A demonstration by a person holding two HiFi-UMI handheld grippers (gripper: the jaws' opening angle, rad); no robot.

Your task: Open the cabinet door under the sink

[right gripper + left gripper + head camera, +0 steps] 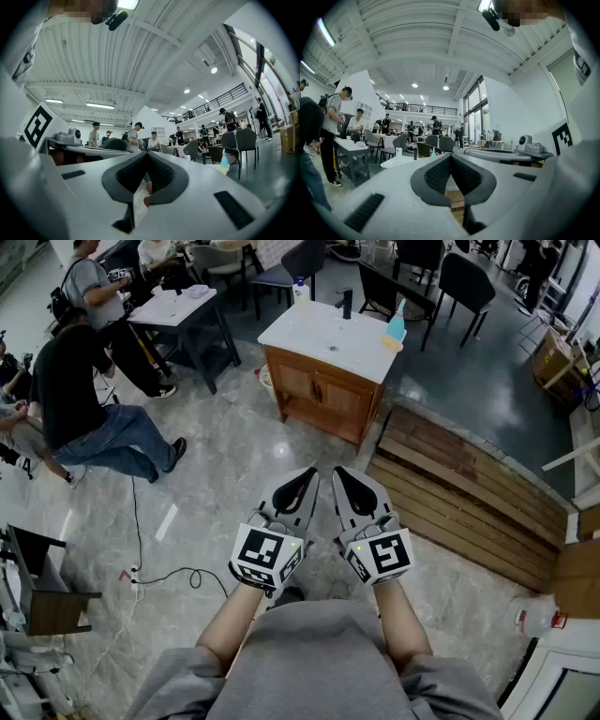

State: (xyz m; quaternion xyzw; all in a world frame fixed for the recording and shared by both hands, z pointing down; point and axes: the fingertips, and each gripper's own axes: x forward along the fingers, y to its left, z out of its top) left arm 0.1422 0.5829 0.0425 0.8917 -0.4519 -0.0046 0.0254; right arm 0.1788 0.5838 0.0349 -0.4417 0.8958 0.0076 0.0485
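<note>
Grey polished floor [234, 456] fills most of the head view. At the far left a person [70, 399] in a black shirt and jeans sits beside a dark-legged table [183, 310], and a black cable [164, 576] lies on the floor below them.

Towards the middle, well ahead of the wearer, stands the wooden cabinet [323, 395] under a white worktop [319, 334]. Its two doors [314, 388] are both closed. A white bottle [300, 289] stands at the worktop's back left corner, a black tap [347, 304] at its back edge and a blue-green bottle [396, 329] at its right end.

Close to the wearer's body, the left hand-held gripper [311, 472] is clenched with nothing in it. In its own view the dark pads meet at the tips [451, 157] and only the room shows beyond. Just beside it, the right hand-held gripper [339, 472] is clenched and empty too, its pads likewise together in its own view [147, 154]. Both point towards the cabinet, well apart from it, and touch nothing.

To the right runs a low step of brown planks [469, 493], and a cardboard box [553, 357] sits near the far right edge.
</note>
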